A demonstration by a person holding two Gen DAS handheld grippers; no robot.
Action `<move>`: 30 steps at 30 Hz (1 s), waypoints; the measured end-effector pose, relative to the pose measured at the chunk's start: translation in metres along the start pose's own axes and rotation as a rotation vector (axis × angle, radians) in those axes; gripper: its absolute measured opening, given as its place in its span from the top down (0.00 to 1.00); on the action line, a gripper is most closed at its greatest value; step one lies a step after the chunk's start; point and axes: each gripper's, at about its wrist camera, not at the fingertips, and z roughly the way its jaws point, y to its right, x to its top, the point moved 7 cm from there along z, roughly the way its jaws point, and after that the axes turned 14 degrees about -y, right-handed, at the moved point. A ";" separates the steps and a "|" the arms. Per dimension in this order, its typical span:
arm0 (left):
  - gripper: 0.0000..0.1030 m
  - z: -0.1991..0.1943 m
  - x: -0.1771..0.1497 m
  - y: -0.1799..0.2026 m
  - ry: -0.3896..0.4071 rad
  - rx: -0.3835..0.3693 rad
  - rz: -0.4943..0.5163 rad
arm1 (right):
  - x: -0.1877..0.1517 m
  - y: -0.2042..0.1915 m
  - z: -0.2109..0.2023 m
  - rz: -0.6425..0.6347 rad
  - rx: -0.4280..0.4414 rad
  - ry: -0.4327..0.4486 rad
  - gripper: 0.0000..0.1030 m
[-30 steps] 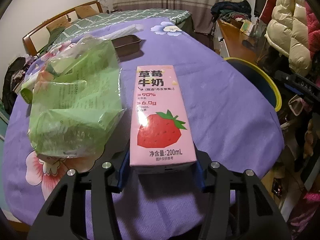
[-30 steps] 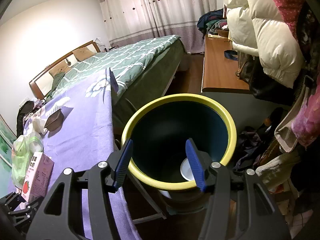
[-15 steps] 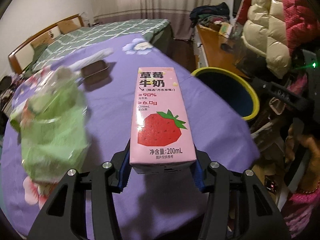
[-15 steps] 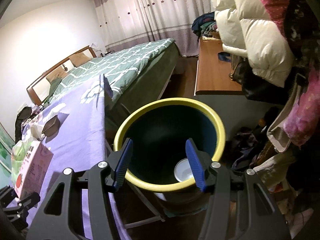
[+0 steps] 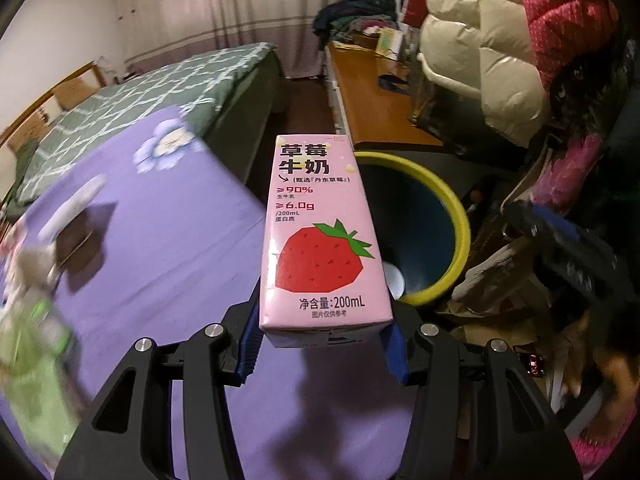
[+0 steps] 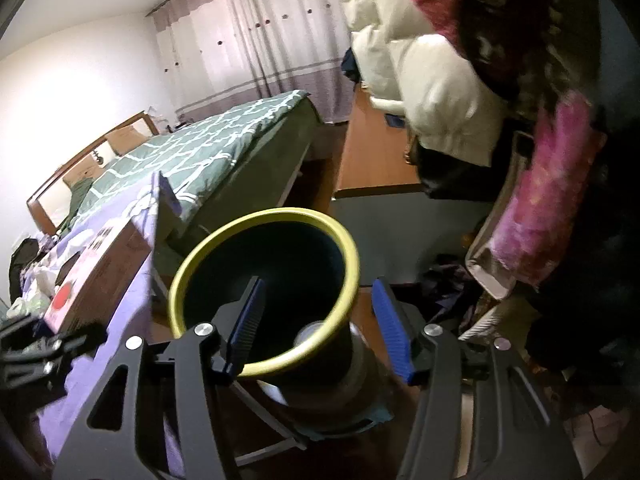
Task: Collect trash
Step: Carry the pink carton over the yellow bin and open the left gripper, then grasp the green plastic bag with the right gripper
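My left gripper (image 5: 322,350) is shut on a pink strawberry milk carton (image 5: 322,236) and holds it above the purple tablecloth's (image 5: 168,240) right edge. The far end of the carton overlaps the rim of the yellow-rimmed dark bin (image 5: 448,220) beside the table. The carton also shows in the right wrist view (image 6: 96,276), at the left. My right gripper (image 6: 318,326) is open and empty, just above the near rim of the bin (image 6: 260,276). A white round object (image 6: 312,330) lies at the bin's bottom.
A green plastic bag (image 5: 36,364) and a small dark tray (image 5: 76,240) lie on the table at the left. A bed (image 5: 168,84) stands behind. A wooden desk (image 5: 376,96) and hanging coats (image 5: 492,48) crowd the right side.
My left gripper has carried the carton to the right, from beside the green bag to the table's edge by the bin. My right gripper has dropped closer to the bin's rim.
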 end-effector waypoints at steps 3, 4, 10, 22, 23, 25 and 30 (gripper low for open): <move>0.51 0.017 0.021 0.014 -0.020 -0.008 0.025 | -0.001 0.010 0.002 0.018 -0.007 -0.006 0.47; 0.51 0.023 0.028 0.018 -0.030 -0.014 0.029 | -0.002 0.014 0.003 0.023 -0.009 -0.009 0.47; 0.51 0.055 0.055 0.031 -0.067 -0.027 0.032 | -0.003 0.023 0.010 0.039 -0.015 -0.021 0.45; 0.36 0.038 0.046 0.002 -0.056 -0.053 -0.053 | -0.004 0.016 0.017 0.030 -0.003 -0.033 0.42; 0.35 0.031 0.041 -0.004 -0.048 -0.058 -0.066 | -0.005 0.013 0.018 0.023 0.000 -0.035 0.42; 0.34 0.010 0.028 -0.020 -0.016 -0.052 -0.096 | -0.006 0.005 0.019 0.008 0.011 -0.039 0.42; 0.29 -0.047 -0.011 -0.072 0.074 0.014 -0.178 | -0.011 -0.033 0.021 -0.062 0.052 -0.053 0.42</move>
